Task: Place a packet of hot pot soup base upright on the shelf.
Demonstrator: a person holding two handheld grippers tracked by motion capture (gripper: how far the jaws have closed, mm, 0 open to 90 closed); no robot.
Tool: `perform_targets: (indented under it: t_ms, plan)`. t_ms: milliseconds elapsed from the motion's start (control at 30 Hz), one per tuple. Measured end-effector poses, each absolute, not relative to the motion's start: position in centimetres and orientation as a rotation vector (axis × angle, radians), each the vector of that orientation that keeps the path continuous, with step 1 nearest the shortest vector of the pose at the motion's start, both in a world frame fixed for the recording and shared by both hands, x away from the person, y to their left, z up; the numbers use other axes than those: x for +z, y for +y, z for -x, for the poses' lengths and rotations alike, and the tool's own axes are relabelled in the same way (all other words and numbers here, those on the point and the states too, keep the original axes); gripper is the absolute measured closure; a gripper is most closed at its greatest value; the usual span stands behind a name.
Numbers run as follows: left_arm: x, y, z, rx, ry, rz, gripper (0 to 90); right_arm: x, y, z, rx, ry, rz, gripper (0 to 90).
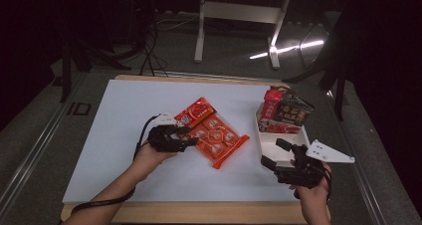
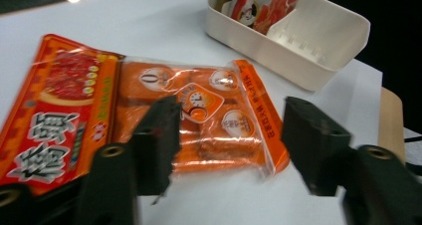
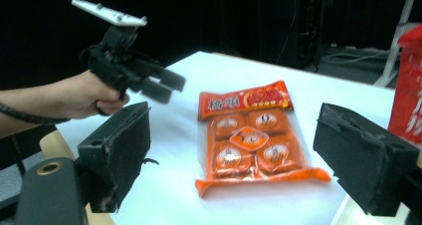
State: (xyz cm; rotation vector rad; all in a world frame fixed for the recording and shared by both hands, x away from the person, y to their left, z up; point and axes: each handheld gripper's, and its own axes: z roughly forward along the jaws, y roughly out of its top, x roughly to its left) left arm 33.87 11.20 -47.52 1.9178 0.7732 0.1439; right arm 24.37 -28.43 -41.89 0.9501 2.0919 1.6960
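A clear orange packet of several wrapped biscuits (image 1: 217, 139) lies flat mid-table, with a red snack packet (image 1: 195, 111) at its far left end. My left gripper (image 1: 190, 136) hovers at the orange packet's left edge, its jaws partly apart and nothing between them. In the left gripper view that gripper (image 2: 234, 145) looks down on the orange packet (image 2: 219, 120) and the red packet (image 2: 59, 110). My right gripper (image 1: 273, 152) is open beside the white tray (image 1: 268, 143). In the right gripper view its wide jaws (image 3: 239, 155) frame the orange packet (image 3: 249, 140), well short of it, and the left gripper (image 3: 164, 85) hangs above the table.
The white tray (image 2: 298, 41) at the table's right holds upright snack packets (image 1: 286, 110) at its far end; its near compartment is bare. A red packet (image 3: 410, 95) stands at the right edge of the right gripper view. Wooden table edges (image 1: 199, 212) border the white board.
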Motion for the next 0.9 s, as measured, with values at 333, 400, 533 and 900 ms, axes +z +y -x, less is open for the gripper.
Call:
perform_targets:
  t_ms: [333,400,533,900]
  plan:
    - [-47.6,7.3,-36.2,0.134,0.720,-1.987,75.0,-42.9,-28.4,-24.5,1.653,2.089,-0.939,15.9]
    - [-47.7,6.5,-36.6,0.137,0.731,-2.000,82.5,-43.0,-28.3,-24.4,1.647,2.089,-0.926,16.1]
    - [-47.7,5.0,-37.6,0.141,0.734,-2.026,89.6,-43.0,-28.0,-24.2,1.623,2.096,-0.891,16.1]
    - [-49.3,1.1,-40.3,0.146,0.750,-2.122,90.0,-43.9,-27.6,-24.1,1.618,2.131,-0.865,16.1]
